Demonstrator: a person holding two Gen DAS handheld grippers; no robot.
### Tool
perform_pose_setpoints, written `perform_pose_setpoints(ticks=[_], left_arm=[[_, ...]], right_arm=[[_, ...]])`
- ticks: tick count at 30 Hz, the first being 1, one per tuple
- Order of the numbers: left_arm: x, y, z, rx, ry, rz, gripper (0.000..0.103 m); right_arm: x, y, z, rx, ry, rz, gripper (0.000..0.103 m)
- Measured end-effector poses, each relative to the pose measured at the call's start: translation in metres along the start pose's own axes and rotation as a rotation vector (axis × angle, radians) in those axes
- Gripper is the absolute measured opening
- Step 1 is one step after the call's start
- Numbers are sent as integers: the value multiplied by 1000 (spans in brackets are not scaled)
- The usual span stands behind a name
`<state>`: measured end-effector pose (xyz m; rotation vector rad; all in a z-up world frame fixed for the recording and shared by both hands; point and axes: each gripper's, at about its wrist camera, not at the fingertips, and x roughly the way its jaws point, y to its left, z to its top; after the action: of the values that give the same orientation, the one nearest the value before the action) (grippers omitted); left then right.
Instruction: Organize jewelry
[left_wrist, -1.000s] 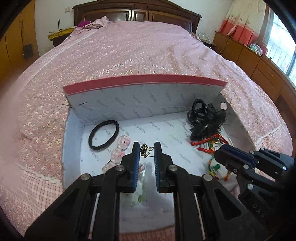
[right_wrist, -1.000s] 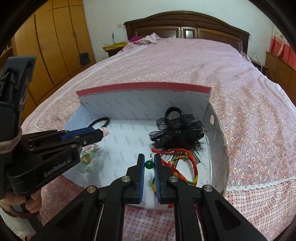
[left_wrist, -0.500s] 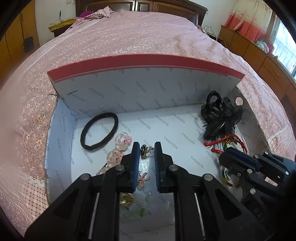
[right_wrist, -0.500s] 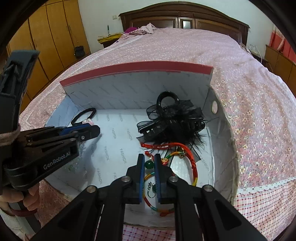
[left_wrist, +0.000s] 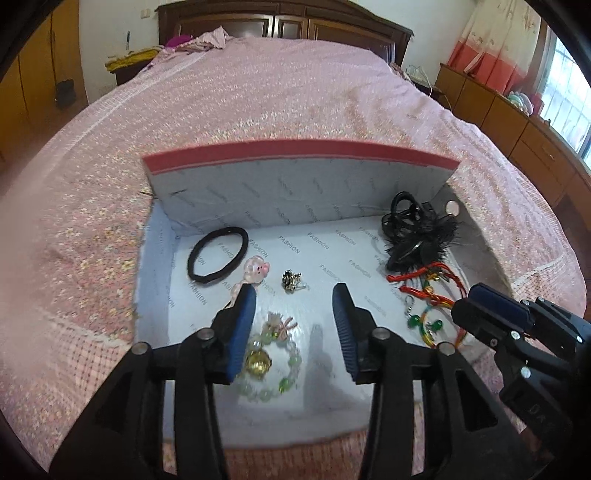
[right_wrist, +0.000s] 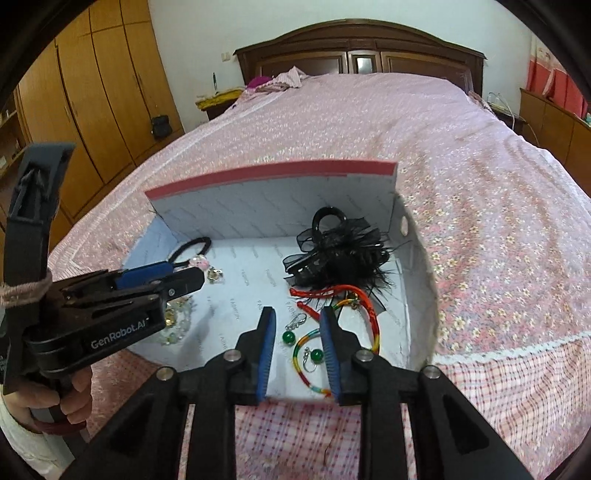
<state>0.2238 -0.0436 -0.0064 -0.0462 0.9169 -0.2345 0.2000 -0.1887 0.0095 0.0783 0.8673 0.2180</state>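
Both grippers hang side by side, jaws spread: the left gripper (left_wrist: 294, 295) wide, the right gripper (right_wrist: 298, 315) narrower.

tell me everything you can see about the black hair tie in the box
The black hair tie is a plain closed loop that looks like fabric-covered elastic, with no charm or clasp showing. It lies flat in a slack oval on the printed white floor of the box, in the far left corner near the back wall. A pink pig charm sits at its near right edge, seemingly touching. Neither gripper touches it.
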Motion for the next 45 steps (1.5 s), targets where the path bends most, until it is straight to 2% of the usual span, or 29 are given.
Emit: perform_pose_setpoints(ticks=[9, 12, 18, 27, 45], left_arm=[[-46, -1, -14, -15, -65, 14, 52], [-57, -2, -18, -29, -79, 26, 58], [-71, -2, -28, -40, -103, 76, 63], [-81, -1, -37, -39, -122, 106, 66], [-86, 0, -37, -41, -133, 107, 67]], right_arm=[[-39, 9, -8, 18, -67, -2, 40], [-51, 14, -12, 15, -93, -18, 49], [-65, 19, -21, 15, -127, -54, 61], [-73, 20, -29, 22, -156, -89, 64], [-76, 19, -30, 25, -161, -88, 64]])
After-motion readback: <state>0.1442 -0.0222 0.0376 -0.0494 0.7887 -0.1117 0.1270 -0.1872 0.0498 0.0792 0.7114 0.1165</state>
